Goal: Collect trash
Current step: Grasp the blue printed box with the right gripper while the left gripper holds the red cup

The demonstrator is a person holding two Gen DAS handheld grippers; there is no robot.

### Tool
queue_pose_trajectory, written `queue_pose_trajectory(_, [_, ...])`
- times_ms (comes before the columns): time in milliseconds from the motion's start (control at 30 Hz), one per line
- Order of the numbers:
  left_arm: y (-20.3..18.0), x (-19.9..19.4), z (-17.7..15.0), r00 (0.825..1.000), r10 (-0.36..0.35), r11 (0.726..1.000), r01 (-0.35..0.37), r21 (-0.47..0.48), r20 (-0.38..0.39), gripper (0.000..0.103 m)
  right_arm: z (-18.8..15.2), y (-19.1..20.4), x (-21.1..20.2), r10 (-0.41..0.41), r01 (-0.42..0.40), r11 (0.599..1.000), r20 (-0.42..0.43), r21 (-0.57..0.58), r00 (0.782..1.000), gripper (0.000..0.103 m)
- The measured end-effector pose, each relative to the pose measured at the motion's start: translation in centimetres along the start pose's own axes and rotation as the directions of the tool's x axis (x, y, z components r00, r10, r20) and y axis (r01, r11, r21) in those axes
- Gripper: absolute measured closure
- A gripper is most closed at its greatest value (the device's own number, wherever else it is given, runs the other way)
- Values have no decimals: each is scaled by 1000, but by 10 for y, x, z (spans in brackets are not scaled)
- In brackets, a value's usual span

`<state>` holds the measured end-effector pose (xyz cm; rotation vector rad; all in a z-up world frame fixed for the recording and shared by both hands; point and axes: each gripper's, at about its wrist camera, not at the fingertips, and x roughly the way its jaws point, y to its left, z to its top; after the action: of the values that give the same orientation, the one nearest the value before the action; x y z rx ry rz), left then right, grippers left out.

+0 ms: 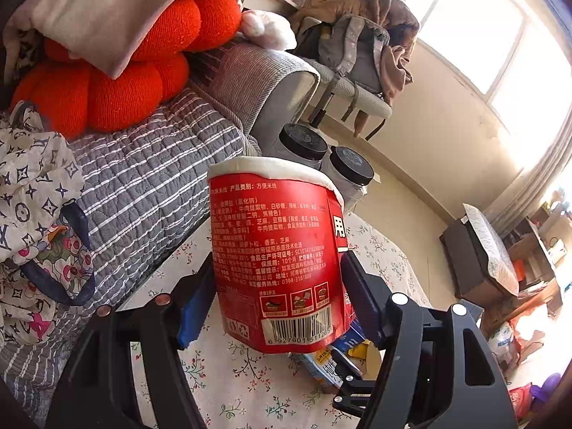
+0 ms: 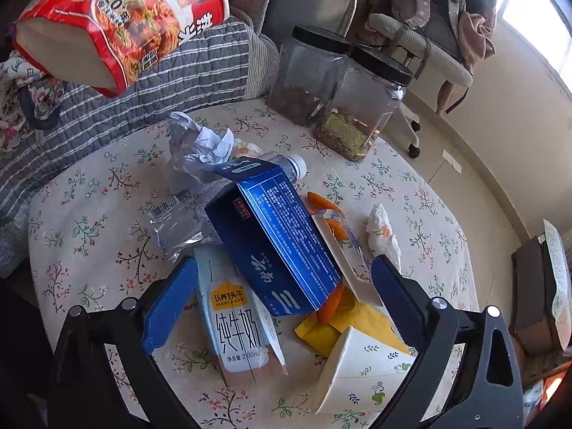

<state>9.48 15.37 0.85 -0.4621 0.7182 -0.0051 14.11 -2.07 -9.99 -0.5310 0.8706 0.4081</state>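
Right gripper (image 2: pixel 284 282), jaws spread, above a table (image 2: pixel 89 250) heap: milk carton (image 2: pixel 237 325), blue box (image 2: pixel 275 246), crushed bottle (image 2: pixel 186 218), crumpled paper (image 2: pixel 203 139). Left gripper (image 1: pixel 275 286) pinches a red noodle cup (image 1: pixel 275 250) aloft. Beyond, two jars (image 2: pixel 343 89).

Glossy red paper noodle cup (image 1: pixel 277 261); matt cotton floral tablecloth (image 2: pixel 89 236); glossy blue cardboard box (image 2: pixel 275 246) on it; clear plastic jars (image 2: pixel 357 107); crumpled paper (image 2: pixel 200 139); quilted grey sofa cover (image 1: pixel 150 178).
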Motion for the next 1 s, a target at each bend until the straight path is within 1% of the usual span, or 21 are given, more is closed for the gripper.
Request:
queue_pose_trajectory(67, [8,-1,1,1000,-3,1000,3,-22,-1,36,5,8,12,-26,25,999,-21,-34,999,14])
queue_pose_trajectory(100, [11,-1,1,1000,-6,999,6,-31,-5,36,6,11,17,-33,31,999,-29,-44,999,18])
queue_pose_trajectory(167, [14,0,2,1000,-8,999,8,-41,-15,36,10,14,27,-33,31,998,-50,-48,998,29])
queue_pose_trajectory(200, [16,1,2,1000,-8,999,7,-44,-19,36,11,14,31,-23,20,999,-66,-41,998,42])
queue_pose_trajectory(233, [17,2,1,1000,-8,999,7,-47,-20,36,11,13,33,-23,21,999,-70,-29,997,46])
queue_pose_trajectory(333, [20,1,1,1000,-9,998,8,-55,-20,36,11,3,27,16,-15,999,-37,41,999,54])
queue_pose_trajectory(433, [22,2,1,1000,-10,998,9,-62,-24,36,10,-16,12,93,-93,981,8,169,996,60])
queue_pose_trajectory(533, [19,0,0,1000,-10,998,9,-59,-23,36,4,-36,-10,178,-193,937,77,290,981,62])
queue_pose_trajectory(667, [14,-3,-2,1000,-5,999,5,-43,-6,36,-6,-56,-41,222,-275,869,172,412,960,63])
queue_pose_trajectory(733, [11,-4,-4,1000,-7,999,6,-35,-3,36,-11,-63,-55,215,-287,845,205,452,955,64])
queue_pose_trajectory(833, [6,-5,-7,1000,-10,1000,10,-17,0,36,-16,-71,-72,191,-286,824,235,490,953,64])
queue_pose_trajectory(1000, [-3,-5,-10,1000,-21,1000,21,7,7,36,-23,-82,-94,122,-250,815,268,522,956,64])
